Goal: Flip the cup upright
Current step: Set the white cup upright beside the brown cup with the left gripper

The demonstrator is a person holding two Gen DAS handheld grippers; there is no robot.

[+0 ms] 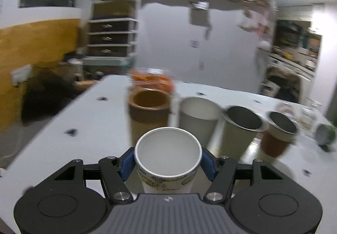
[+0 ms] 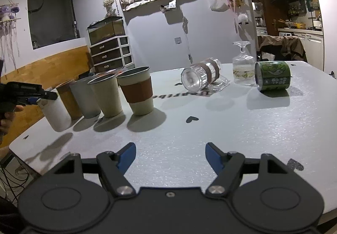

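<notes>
My left gripper (image 1: 168, 162) is shut on a white paper cup (image 1: 167, 149), held upright with its mouth up, at the near end of a row of upright cups. In the right wrist view the same cup (image 2: 55, 113) stands at the left end of the row, with the left gripper (image 2: 40, 97) at its rim. My right gripper (image 2: 170, 153) is open and empty, low over the white table (image 2: 210, 128). A clear glass mug (image 2: 200, 78) and a green cup (image 2: 272, 75) lie on their sides at the far right.
The row holds a brown cup (image 2: 68, 99), a grey cup (image 2: 85, 97), a beige cup (image 2: 107, 94) and a brown-sleeved cup (image 2: 137, 90). An upside-down stemmed glass (image 2: 243, 65) stands beside the green cup. A drawer unit (image 2: 111, 52) stands beyond the table.
</notes>
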